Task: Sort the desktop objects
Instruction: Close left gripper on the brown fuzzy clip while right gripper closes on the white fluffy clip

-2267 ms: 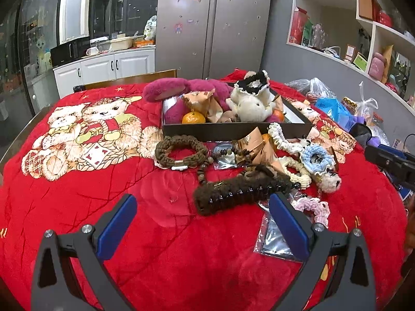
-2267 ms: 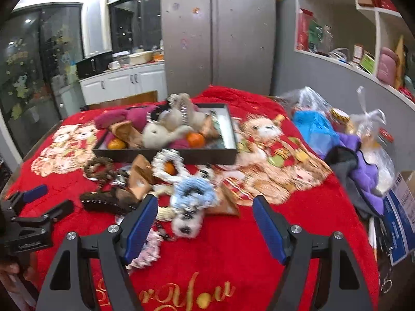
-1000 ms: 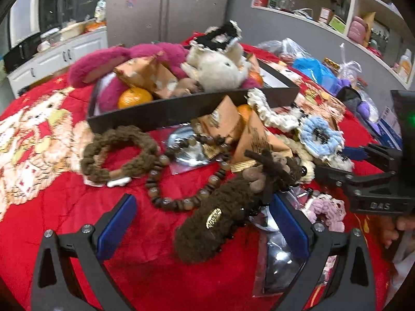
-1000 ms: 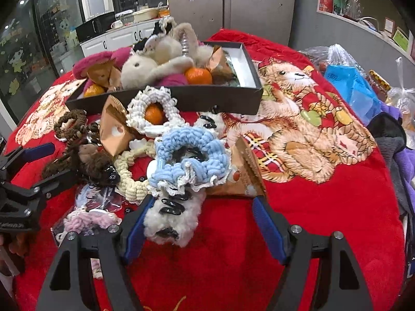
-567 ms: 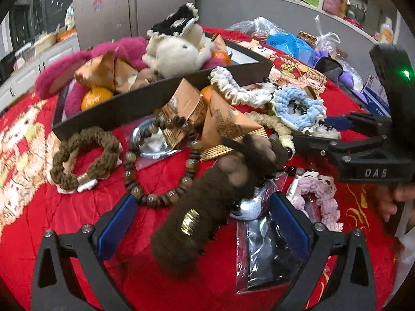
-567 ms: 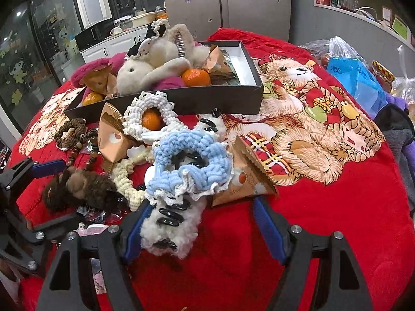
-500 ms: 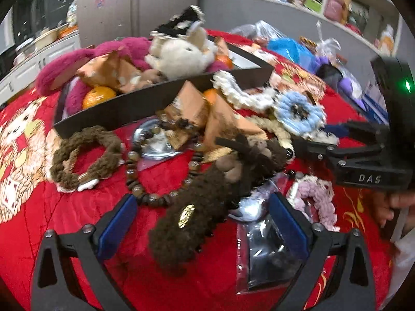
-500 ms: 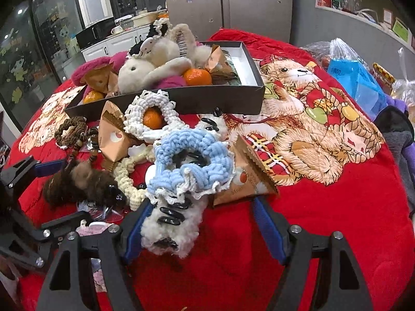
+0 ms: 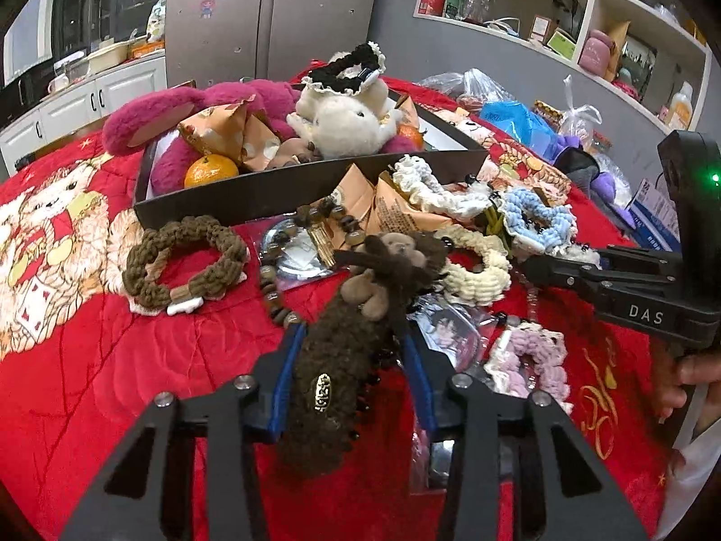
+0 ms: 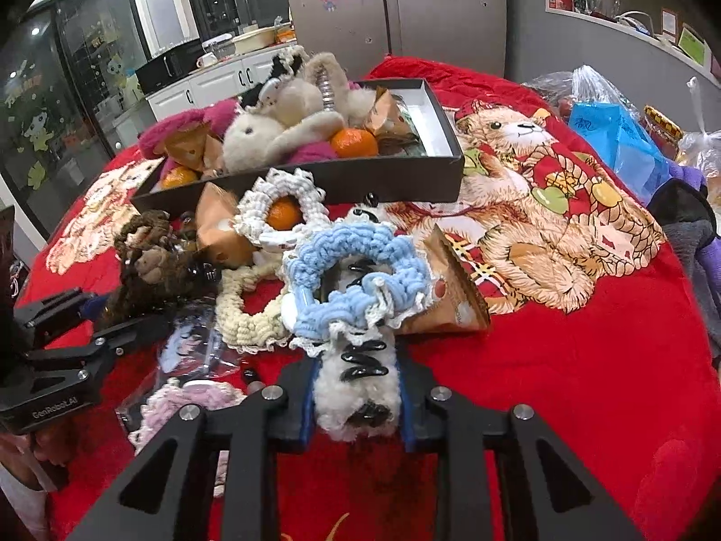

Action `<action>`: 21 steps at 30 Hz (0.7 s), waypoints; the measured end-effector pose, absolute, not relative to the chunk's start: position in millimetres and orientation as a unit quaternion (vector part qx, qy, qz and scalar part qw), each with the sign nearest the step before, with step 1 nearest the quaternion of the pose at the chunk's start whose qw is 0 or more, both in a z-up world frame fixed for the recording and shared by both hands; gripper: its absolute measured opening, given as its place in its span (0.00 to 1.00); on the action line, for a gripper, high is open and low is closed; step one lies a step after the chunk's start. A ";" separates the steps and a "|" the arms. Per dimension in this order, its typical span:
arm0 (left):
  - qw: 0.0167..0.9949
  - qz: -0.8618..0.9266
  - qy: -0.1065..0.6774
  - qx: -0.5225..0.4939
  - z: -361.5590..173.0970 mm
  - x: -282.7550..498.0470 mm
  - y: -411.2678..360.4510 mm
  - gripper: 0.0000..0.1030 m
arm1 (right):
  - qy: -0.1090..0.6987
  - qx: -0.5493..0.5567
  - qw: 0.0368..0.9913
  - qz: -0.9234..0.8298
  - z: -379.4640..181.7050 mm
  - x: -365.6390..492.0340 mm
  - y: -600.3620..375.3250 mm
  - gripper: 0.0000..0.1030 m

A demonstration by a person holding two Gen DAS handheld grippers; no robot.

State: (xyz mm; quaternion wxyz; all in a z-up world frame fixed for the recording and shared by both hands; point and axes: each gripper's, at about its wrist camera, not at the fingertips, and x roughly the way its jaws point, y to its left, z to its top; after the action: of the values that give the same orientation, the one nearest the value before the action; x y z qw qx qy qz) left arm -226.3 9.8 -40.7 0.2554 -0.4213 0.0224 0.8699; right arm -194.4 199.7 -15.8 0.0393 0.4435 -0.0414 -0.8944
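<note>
A brown fuzzy hair clip (image 9: 360,297) with a small plush bear on it lies on the red blanket. My left gripper (image 9: 351,338) is closing, and its blue pads press on the clip's sides. A white fuzzy hair clip (image 10: 356,401) with black teeth sits between the pads of my right gripper (image 10: 356,367), which is closing too and touches it on both sides. A light blue crochet scrunchie (image 10: 356,270) rests on the white clip's far end. Behind the pile stands a black box (image 9: 293,189) holding plush toys, oranges and paper packets.
Around the clips lie a brown scrunchie (image 9: 184,261), a bead bracelet (image 9: 270,279), a cream scrunchie (image 9: 477,270), a pink scrunchie (image 9: 531,356), clear plastic bags and paper cones. Plastic bags and cloth (image 10: 631,144) pile up at the right edge. Open red blanket lies left and right.
Both grippers have closed from wide open onto their clips. The brown clip now stands more upright between the left pads.
</note>
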 end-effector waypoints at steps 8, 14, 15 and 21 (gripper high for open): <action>0.254 0.879 -0.003 -0.402 -19.2 -207.6 -1.5 0.32 | -0.062 0.421 0.063 -0.903 5.9 -182.6 194.9 0.26; 0.249 0.890 -0.015 -0.382 -0.9 -195.8 -9.2 0.32 | -0.101 0.407 0.097 -0.903 20.7 -173.8 194.6 0.26; 0.251 0.889 -0.019 -0.381 1.0 -194.9 -10.8 0.32 | -0.108 0.404 0.103 -0.902 23.2 -172.7 194.8 0.26; 0.243 0.898 -0.021 -0.367 11.5 -185.2 -15.8 0.32 | -0.175 0.393 0.124 -0.894 32.0 -168.1 205.3 0.26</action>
State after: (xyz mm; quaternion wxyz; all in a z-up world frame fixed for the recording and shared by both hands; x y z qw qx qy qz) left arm -185.2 -15.8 11.5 0.2429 -0.3672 -0.0207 0.8976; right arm -168.1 205.3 32.0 0.1245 0.3928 -0.1745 -0.8943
